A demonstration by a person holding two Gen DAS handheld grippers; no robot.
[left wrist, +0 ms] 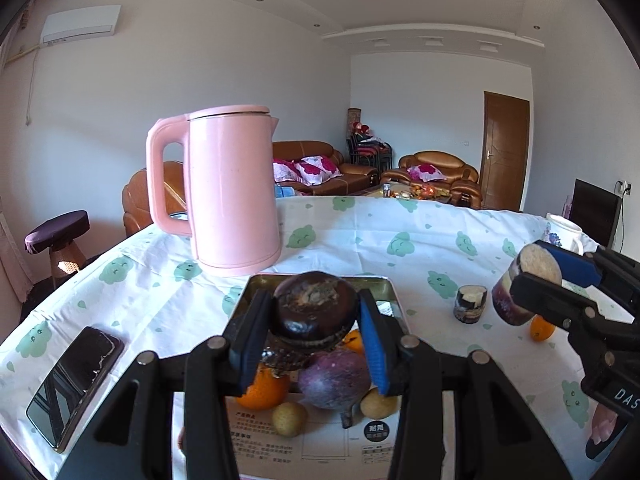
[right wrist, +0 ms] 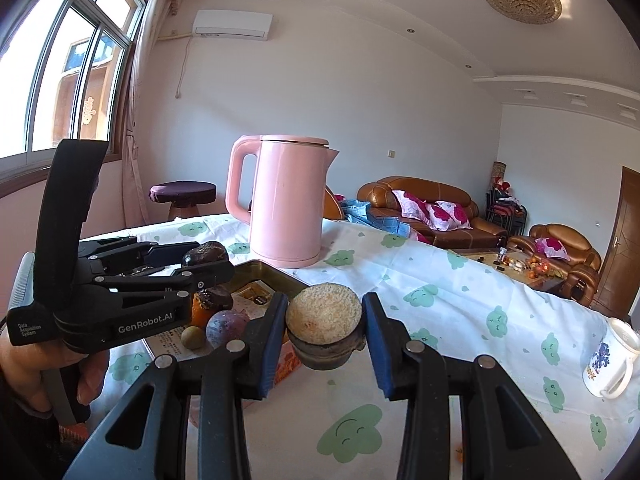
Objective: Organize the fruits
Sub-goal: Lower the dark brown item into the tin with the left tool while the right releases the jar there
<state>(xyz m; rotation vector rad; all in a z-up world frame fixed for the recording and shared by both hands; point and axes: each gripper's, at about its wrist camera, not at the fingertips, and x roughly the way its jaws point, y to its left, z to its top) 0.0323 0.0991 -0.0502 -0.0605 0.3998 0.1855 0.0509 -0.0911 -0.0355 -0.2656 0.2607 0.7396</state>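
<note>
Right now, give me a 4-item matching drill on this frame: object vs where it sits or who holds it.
Things:
1. dark round fruit
2. cut sugarcane piece
3. phone
4. pink kettle

Places:
A. lying flat on the tablecloth, left of the tray
B. gripped in the right tool
C. standing upright behind the tray
D. gripped in the left tool, above the tray

Pairs: 1-D, 2-B, 3-A, 4-C

One kettle [left wrist: 234,192], one mug [right wrist: 610,360] — perhaps three oranges [left wrist: 264,390].
</note>
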